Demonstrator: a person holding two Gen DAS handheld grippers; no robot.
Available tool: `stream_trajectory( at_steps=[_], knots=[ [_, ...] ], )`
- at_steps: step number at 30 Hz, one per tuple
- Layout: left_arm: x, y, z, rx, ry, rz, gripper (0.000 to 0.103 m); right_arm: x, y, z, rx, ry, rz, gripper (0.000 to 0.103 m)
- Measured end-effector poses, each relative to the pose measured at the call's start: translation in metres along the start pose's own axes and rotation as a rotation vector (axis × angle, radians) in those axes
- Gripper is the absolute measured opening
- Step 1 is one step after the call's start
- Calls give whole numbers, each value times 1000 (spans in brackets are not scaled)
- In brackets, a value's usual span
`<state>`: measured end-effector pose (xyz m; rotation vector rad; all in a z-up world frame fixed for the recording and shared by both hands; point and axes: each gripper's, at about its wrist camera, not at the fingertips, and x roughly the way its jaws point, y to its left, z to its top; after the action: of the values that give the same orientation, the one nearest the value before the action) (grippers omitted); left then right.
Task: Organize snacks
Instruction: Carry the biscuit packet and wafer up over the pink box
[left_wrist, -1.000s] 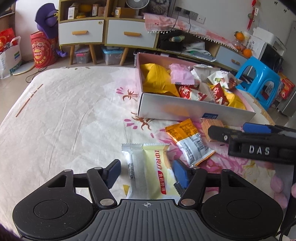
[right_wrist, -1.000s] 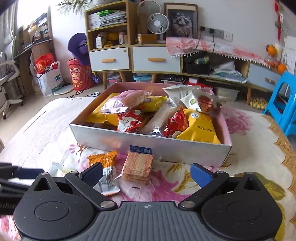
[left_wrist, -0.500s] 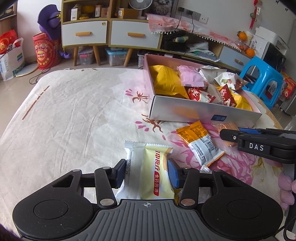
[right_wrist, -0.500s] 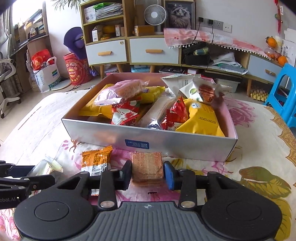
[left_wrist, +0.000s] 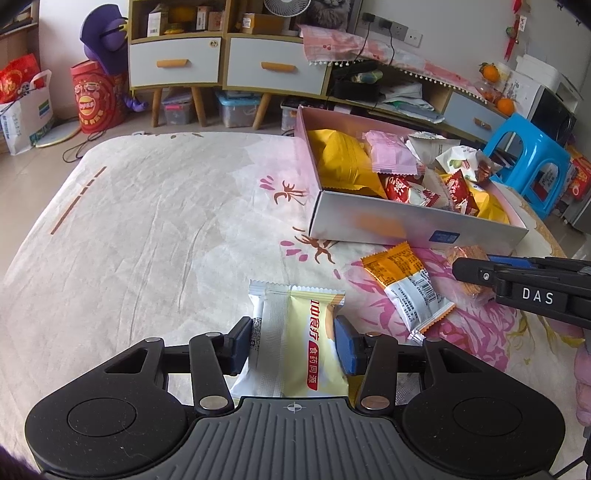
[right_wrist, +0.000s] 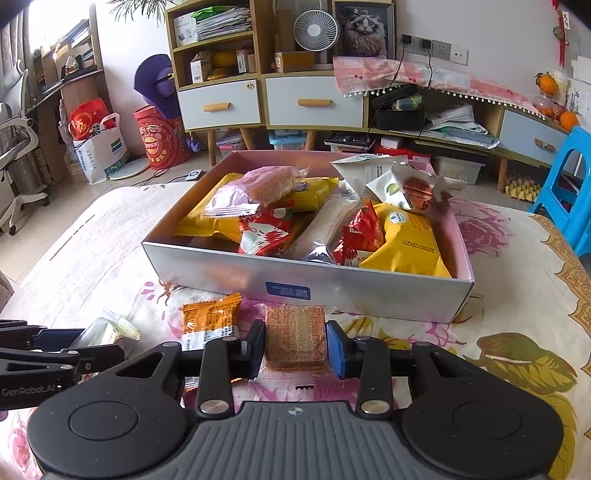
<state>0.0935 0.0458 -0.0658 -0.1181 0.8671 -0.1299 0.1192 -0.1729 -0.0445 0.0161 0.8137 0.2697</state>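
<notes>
Two snacks are being gripped at once on a flowered sheet (left_wrist: 147, 229), just in front of a box (right_wrist: 369, 295) already heaped with packets. The left gripper (left_wrist: 293, 341) is being held closed on a cream packet (left_wrist: 295, 332), its blue pads pressed against the packet's two sides; the packet is lying flat on the sheet, its far end sticking out beyond the fingertips. The jaws have just been closing, with the packet between them. The right gripper (right_wrist: 295, 347) is being clamped on a wafer (right_wrist: 295, 338) in clear wrap, a brown square block caught squarely between the pads and resting on the sheet close to the box's silver front wall. These jaws, too, have just been closing, from wide apart, onto the wafer. An orange packet (right_wrist: 210, 325) is being left loose on the sheet between the two grippers, just beside the wafer and untouched by either tool. In the left view, the right gripper's black finger is being seen from the side, against the wafer.
</notes>
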Motion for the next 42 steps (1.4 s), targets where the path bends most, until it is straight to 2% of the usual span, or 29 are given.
stream_trajectory(
  at_steps=[11, 28, 42],
  knots=[
    [-3, 5, 4, -21, -7, 6, 44, -8, 4, 3, 4, 11, 2, 26],
    [-14, 7, 19, -55, -34, -2, 44, -31, 5, 12, -1, -30, 29, 26],
    [-37, -17, 43, -59, -91, -37, 44, -52, -10, 29, 59, -90, 28, 26]
  ],
)
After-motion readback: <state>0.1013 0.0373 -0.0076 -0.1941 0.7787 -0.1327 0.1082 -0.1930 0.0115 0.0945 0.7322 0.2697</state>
